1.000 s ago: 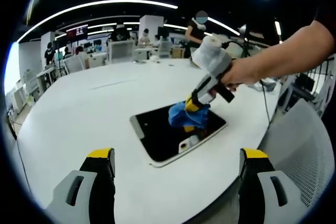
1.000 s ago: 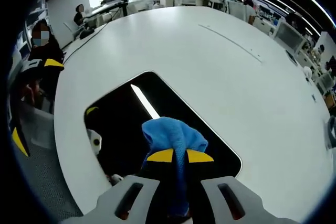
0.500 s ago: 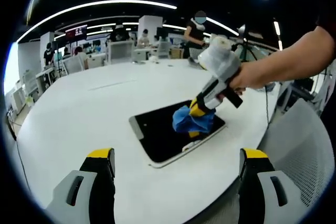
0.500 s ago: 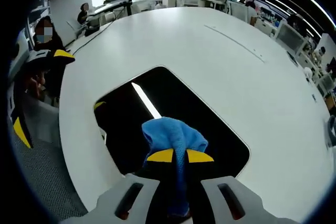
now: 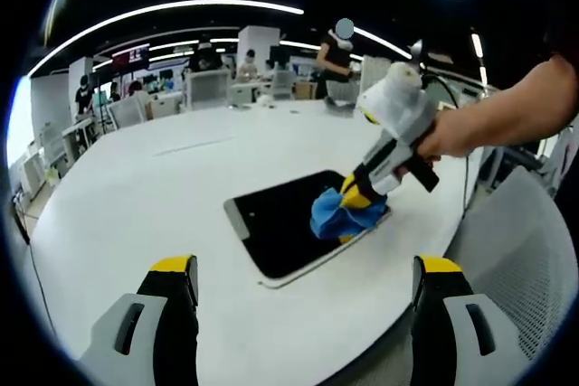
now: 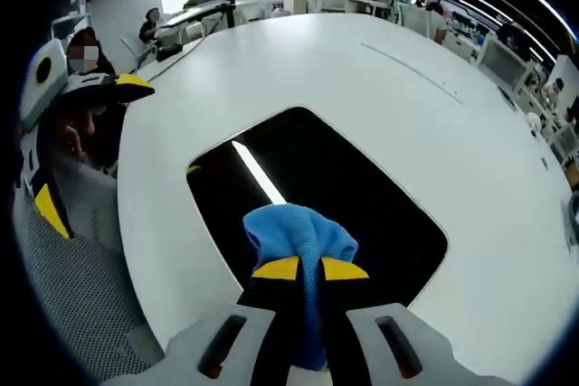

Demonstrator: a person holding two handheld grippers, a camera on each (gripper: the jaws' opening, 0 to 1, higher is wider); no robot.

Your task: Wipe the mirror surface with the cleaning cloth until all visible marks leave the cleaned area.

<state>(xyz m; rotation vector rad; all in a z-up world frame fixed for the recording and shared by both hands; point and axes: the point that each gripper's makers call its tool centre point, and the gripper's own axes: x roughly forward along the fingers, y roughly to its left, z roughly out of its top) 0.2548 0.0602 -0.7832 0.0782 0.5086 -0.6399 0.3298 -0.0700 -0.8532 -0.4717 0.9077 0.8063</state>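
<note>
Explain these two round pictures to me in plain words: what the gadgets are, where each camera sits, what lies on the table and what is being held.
There is no robot here. A person holds a two-jaw gripper in each hand, and a fisheye camera rides on each one, looking forward along its jaws.

In the left gripper view, the left gripper shows at the bottom, jaws wide apart and holding nothing. Beyond it the person's hand holds the right gripper.

In the right gripper view, the right gripper is shut on a blue cleaning cloth.

On the round white table lies a dark rectangular mirror with a pale frame. The cloth is pressed on the mirror near one of its ends.
</note>
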